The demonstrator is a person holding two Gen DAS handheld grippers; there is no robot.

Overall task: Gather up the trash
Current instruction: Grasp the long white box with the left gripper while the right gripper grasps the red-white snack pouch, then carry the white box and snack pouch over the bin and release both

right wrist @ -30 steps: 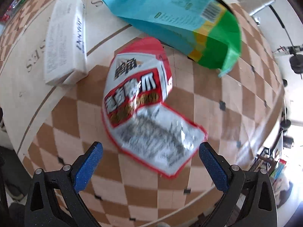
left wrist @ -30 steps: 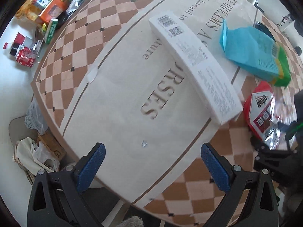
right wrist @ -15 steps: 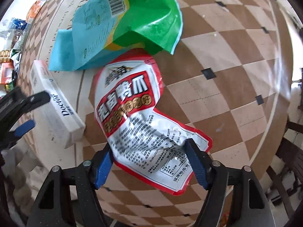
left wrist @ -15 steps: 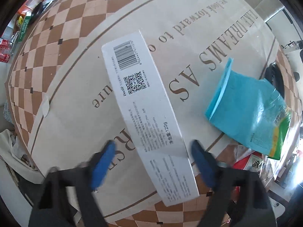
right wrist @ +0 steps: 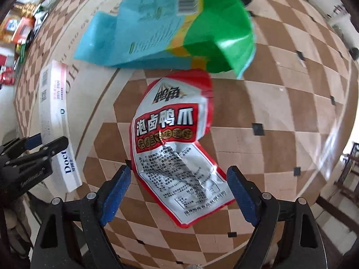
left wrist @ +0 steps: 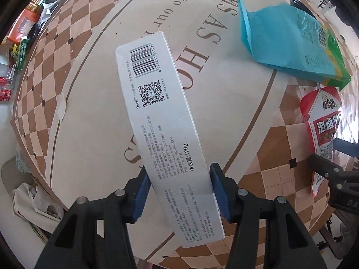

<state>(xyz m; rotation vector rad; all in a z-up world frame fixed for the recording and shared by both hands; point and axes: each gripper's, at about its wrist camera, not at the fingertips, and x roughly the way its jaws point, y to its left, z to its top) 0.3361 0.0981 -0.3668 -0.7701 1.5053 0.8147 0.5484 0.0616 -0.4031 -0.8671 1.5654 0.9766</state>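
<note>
Left wrist view: left gripper (left wrist: 179, 192) pointing down, jaws closing around the long white box (left wrist: 161, 121), blue pads (left wrist: 141, 195) at both long sides of its near end, seemingly touching. Box flat on the printed table mat (left wrist: 101, 71), barcode end away. Beyond, a blue-green bag (left wrist: 289, 44); off to the side, a red snack packet (left wrist: 323, 123).

Right wrist view: right gripper (right wrist: 179, 190) with jaws wide and opening, astride the crumpled silver end of the red snack packet (right wrist: 170, 139), pads clear of it. Packet on the checkered tabletop (right wrist: 280, 116), box (right wrist: 56, 116) to one side, blue-green bag (right wrist: 168, 27) just behind, blurred.
</note>
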